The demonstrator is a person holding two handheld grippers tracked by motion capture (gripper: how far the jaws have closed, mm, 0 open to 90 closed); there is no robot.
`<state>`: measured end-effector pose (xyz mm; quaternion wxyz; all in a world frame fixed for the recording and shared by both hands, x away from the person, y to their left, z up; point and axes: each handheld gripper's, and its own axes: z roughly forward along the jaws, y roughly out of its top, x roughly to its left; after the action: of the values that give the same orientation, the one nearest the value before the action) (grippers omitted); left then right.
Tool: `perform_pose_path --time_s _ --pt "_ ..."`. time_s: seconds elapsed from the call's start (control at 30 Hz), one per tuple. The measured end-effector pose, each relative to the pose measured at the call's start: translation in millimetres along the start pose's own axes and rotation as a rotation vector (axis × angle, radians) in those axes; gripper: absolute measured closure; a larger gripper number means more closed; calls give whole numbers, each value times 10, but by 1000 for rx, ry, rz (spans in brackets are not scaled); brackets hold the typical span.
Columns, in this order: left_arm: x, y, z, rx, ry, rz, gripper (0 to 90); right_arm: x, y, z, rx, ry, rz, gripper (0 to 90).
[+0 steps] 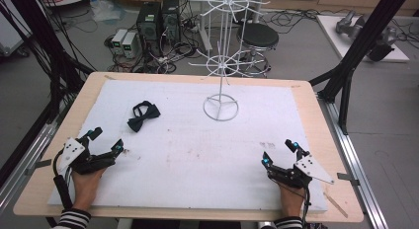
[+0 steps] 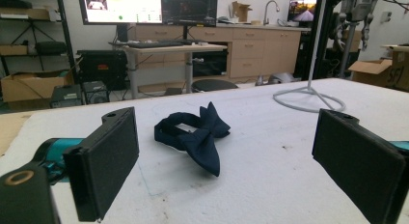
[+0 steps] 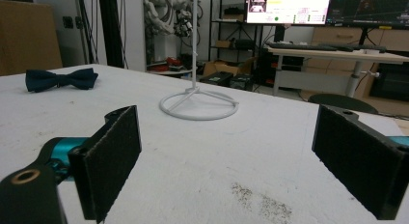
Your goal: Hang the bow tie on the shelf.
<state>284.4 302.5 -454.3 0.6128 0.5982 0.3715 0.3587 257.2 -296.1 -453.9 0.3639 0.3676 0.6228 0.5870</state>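
Bow tie [image 1: 144, 115] dark navy; wire stand [image 1: 221, 107] white; table cover [image 1: 197, 150] white, brown-stained; sleeves [image 1: 73, 220] black-white striped.

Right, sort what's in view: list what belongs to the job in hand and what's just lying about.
Job in hand:
- bow tie, lying flat on the white mat, nearest the left gripper
- white wire display stand, likely where it goes
- right gripper, open like the left

Lying about:
- wooden stick at the table's edge
- black stool and computer towers on the floor
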Motion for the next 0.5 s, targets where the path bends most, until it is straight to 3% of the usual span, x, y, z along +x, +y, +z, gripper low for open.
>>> perform_pose_path --time_s 0.2,0.5 --pt "-10 1 1 2 7 10 96 0 0 0 1 -2 1 92" --pt "32 41 77 70 2 -15 96 10 2 6 8 -5 -7 92"
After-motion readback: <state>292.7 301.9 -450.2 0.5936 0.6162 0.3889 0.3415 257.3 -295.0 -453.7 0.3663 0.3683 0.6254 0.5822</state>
